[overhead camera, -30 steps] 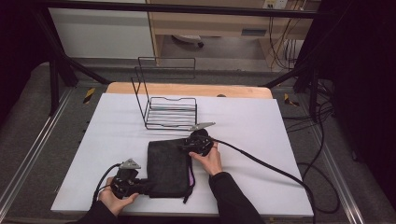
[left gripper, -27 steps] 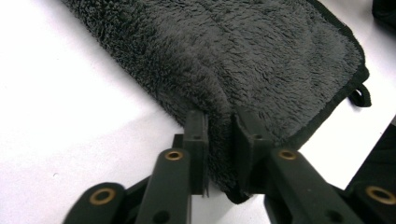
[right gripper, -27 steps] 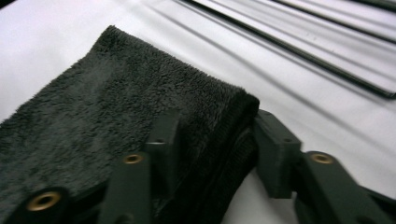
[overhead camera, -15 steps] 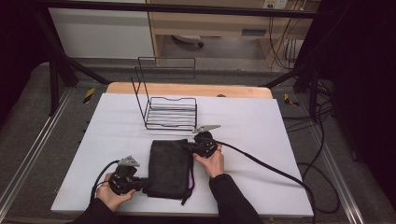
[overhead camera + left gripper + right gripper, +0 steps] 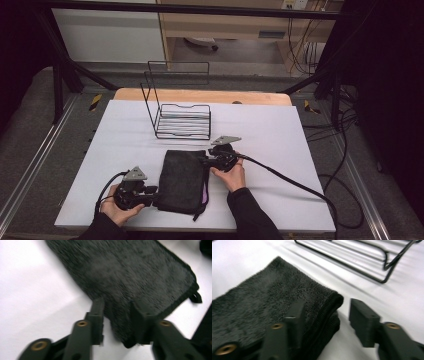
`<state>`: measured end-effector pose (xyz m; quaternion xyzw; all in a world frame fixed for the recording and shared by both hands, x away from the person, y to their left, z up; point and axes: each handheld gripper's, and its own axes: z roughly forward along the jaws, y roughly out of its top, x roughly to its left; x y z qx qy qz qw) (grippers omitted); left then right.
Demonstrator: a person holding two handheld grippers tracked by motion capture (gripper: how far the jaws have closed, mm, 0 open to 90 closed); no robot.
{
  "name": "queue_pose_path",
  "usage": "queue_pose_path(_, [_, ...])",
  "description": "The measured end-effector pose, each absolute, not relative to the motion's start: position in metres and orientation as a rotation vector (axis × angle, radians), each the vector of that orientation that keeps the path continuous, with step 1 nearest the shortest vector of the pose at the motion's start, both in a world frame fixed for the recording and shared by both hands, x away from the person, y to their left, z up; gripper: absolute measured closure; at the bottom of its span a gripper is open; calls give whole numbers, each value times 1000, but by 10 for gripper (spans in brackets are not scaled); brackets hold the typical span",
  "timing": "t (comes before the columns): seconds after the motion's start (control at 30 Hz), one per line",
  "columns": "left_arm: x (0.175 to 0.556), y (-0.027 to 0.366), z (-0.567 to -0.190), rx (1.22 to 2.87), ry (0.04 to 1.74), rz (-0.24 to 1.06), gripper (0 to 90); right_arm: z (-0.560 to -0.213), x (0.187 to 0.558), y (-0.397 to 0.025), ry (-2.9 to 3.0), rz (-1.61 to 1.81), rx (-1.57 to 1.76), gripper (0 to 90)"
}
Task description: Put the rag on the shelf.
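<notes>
A folded black towel (image 5: 181,180) lies on the white table (image 5: 280,140) just before a wire rack (image 5: 182,120), the left gripper (image 5: 117,322) straddling its near corner and the right gripper (image 5: 325,320) its far corner, both with jaws apart.

The folded towel (image 5: 181,180) lies on the table (image 5: 280,130), toward its near edge. The wire rack (image 5: 181,119) stands just behind the towel. The left hand-held gripper (image 5: 150,195) sits at the towel's near left corner, the right hand-held gripper (image 5: 206,161) at its far right corner.
</notes>
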<state>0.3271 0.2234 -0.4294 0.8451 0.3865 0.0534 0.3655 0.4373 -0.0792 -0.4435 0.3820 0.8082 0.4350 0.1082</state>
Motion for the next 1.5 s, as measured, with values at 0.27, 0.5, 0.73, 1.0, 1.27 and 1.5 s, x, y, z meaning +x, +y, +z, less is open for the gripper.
queue_pose_path(0.27, [342,237,-418,2102,989,228,309,-424,425,-99,2380,1286,1135,131])
queue_pose_path(0.5, [356,235,-410,2094,980,221,147,-416,414,-121,2376,1317,1170,63])
queue_pose_path(0.73, [379,225,-399,2091,975,245,76,-419,401,-142,2357,1285,1209,18])
queue_pose_path(1.0, [410,211,-397,2094,1027,287,95,-425,394,-156,2323,1312,1232,20])
queue_pose_path(1.27, [431,204,-418,2091,1108,285,248,-425,392,-155,2316,1319,1234,24])
queue_pose_path(1.5, [441,207,-436,2099,1184,243,426,-430,393,-152,2319,1326,1240,31])
